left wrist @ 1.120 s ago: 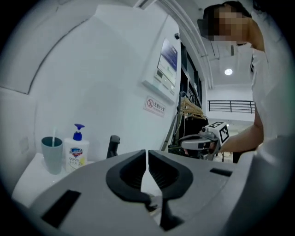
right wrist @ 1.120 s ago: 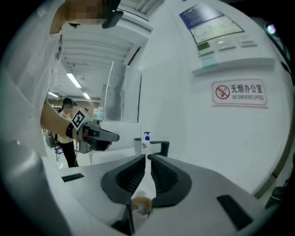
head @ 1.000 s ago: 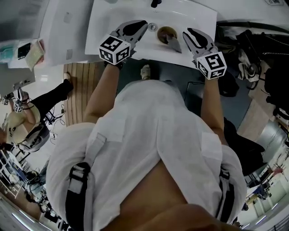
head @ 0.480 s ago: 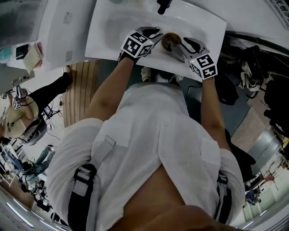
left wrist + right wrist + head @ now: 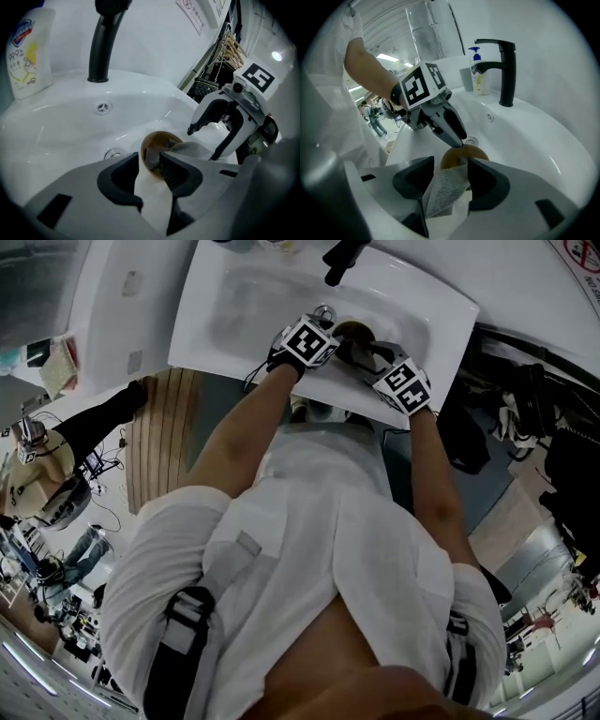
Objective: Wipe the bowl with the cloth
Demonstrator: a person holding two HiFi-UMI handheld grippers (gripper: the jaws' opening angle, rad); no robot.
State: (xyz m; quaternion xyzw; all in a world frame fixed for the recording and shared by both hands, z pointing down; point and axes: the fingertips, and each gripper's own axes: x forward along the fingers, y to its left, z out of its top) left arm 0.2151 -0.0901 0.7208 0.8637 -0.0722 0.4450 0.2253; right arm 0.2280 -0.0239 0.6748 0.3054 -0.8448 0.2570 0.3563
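A small brown bowl [image 5: 157, 140] sits in the white sink [image 5: 225, 310] by the drain [image 5: 112, 153]. A grey-white cloth [image 5: 445, 190] reaches into the bowl. It lies loose between the jaws of my right gripper [image 5: 451, 166], which are opening and stand wide apart. My left gripper [image 5: 149, 164] straddles the bowl's near rim; its jaws are opening too, with a gap showing beside the rim. In the head view the left gripper [image 5: 323, 329] and right gripper [image 5: 366, 357] meet over the bowl [image 5: 352, 331].
A black faucet [image 5: 105, 42] rises at the back of the basin, with a soap bottle [image 5: 28, 51] to its left. An overflow hole [image 5: 103, 108] sits in the basin wall. Bags and cables lie on the floor to the right [image 5: 525, 399].
Both grippers have moved forward into the basin and closed in on the bowl from either side. Their jaws stand wider apart than before.
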